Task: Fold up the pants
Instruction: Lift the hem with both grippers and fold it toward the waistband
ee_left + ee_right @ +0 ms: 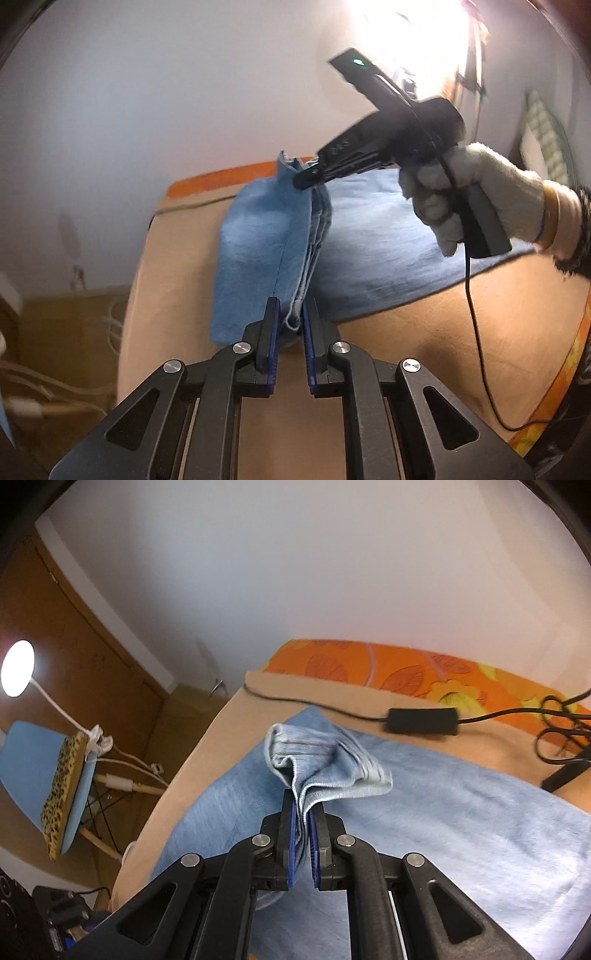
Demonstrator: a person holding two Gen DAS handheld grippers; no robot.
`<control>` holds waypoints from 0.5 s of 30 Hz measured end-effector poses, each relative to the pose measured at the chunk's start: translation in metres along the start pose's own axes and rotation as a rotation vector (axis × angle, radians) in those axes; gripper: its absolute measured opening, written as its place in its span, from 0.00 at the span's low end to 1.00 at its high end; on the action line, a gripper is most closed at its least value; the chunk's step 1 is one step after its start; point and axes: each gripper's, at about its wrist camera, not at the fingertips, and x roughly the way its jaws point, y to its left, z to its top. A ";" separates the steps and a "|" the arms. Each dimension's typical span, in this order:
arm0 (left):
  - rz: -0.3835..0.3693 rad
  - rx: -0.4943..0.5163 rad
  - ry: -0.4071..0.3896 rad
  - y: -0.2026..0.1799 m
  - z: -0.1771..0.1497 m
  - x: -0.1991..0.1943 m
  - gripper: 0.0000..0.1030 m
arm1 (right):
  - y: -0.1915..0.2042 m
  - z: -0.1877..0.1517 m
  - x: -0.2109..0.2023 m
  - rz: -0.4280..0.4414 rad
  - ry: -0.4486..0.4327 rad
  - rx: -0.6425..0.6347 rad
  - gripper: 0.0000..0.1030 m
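Observation:
Light blue denim pants (376,243) lie on a tan bed (461,350). One end is lifted into a raised fold (266,236). My left gripper (291,314) is shut on the near corner of that fold. My right gripper (306,177), held by a white-gloved hand (465,195), is shut on the far corner. In the right wrist view my right gripper (303,805) pinches a bunched hem (325,768) above the flat pants (461,830).
An orange flowered bedspread (406,668) runs along the far bed edge. A black power brick (421,720) and cables (557,731) lie beside the pants. A blue chair (44,775) and a lamp (16,668) stand left of the bed. A black cable (476,332) hangs from the right gripper.

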 end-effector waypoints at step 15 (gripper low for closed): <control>-0.029 -0.049 -0.045 -0.005 -0.007 -0.013 0.05 | 0.019 -0.011 -0.009 -0.067 -0.032 0.020 0.04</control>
